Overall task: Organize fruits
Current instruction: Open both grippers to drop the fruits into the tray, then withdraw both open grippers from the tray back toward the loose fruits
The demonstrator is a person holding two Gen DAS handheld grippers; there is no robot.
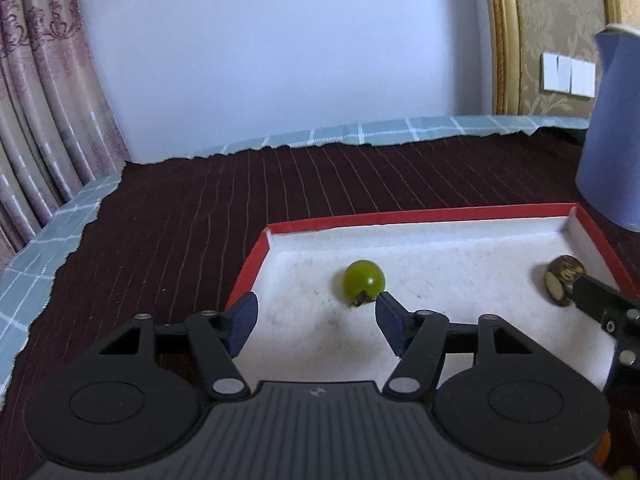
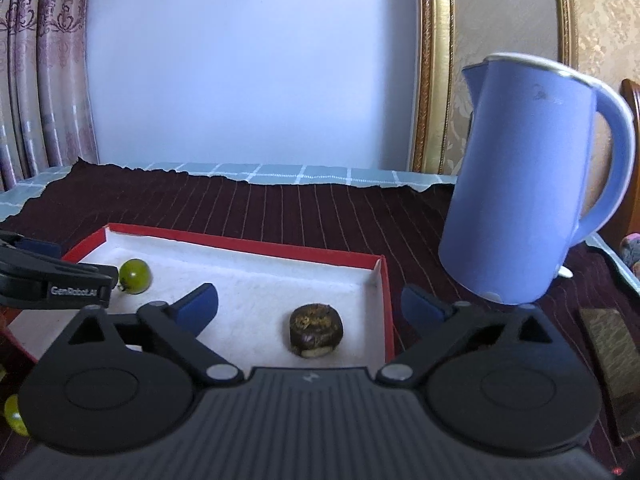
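A red-rimmed tray (image 1: 400, 216) (image 2: 240, 242) with a white lining lies on a dark striped cloth. A small green round fruit (image 1: 364, 283) (image 2: 135, 276) rests in its left half. My left gripper (image 1: 316, 304) is open just in front of it, and the fruit sits at the tip of the right finger without being pinched. A dark brown, wrinkled fruit (image 2: 316, 330) (image 1: 564, 280) lies near the tray's right wall. My right gripper (image 2: 308, 296) stands wide open over it, with the fruit lying loose between the fingers and touched by neither pad.
A tall blue kettle (image 2: 520, 200) (image 1: 612, 140) stands on the cloth just right of the tray. Another green fruit (image 2: 14, 420) lies outside the tray at the near left. A dark flat object (image 2: 608, 360) lies at the right. The cloth's torn far edge meets a teal checked tablecloth (image 1: 360, 132).
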